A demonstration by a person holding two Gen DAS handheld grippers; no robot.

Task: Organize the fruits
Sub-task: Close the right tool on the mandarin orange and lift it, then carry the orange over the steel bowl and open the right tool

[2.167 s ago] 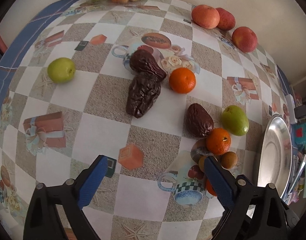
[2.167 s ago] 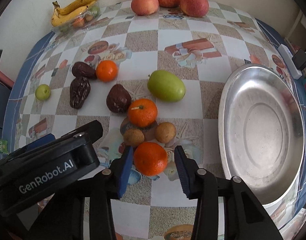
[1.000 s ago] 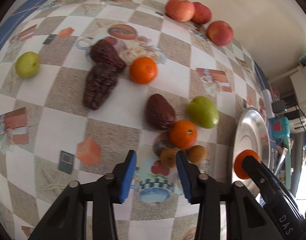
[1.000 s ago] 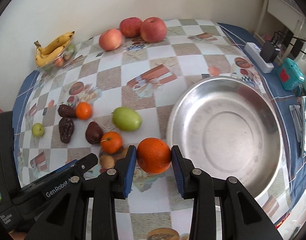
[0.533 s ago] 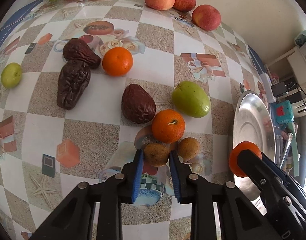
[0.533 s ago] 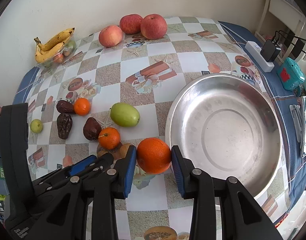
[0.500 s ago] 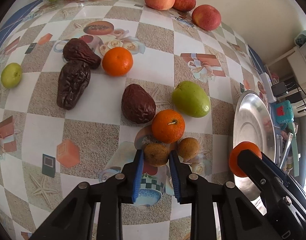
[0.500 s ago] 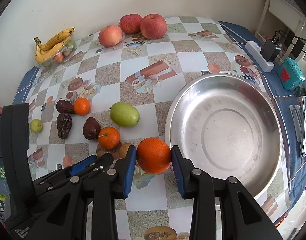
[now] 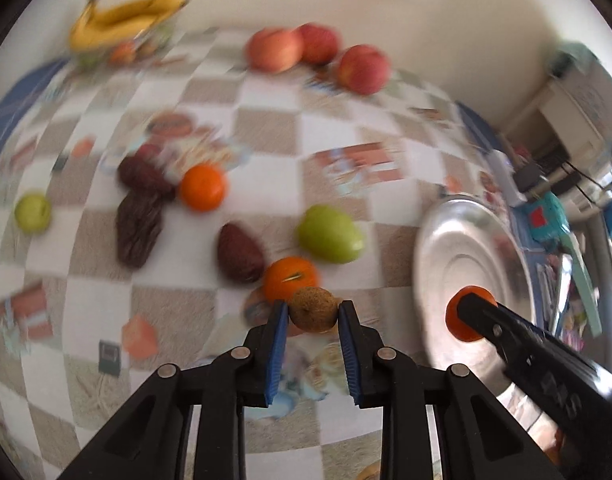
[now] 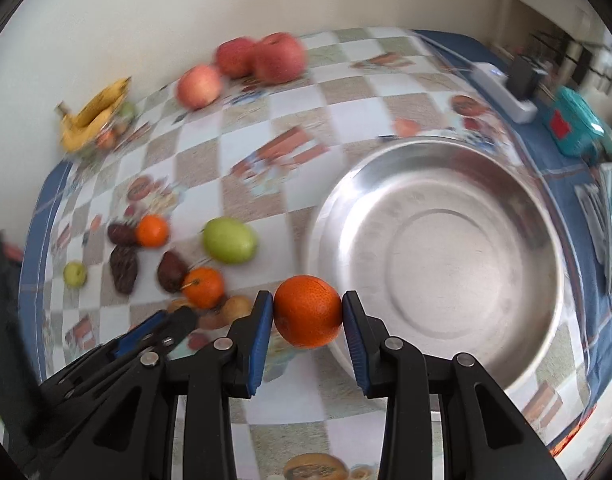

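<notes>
My left gripper is shut on a small round brown fruit, lifted just above the checked tablecloth. My right gripper is shut on a large orange, held at the near left rim of the steel bowl. In the left wrist view that orange shows at the bowl on the right. Left on the cloth are a green fruit, two oranges, three dark wrinkled fruits, a small green apple and one more small brown fruit.
Three red apples lie along the back wall, and bananas on a clear tub stand at the back left. A power strip and a teal object lie beyond the bowl on the blue table edge.
The left gripper closed on the small brown fruit and lifted it off the cloth. The right gripper carried the orange sideways toward the bowl's rim.
</notes>
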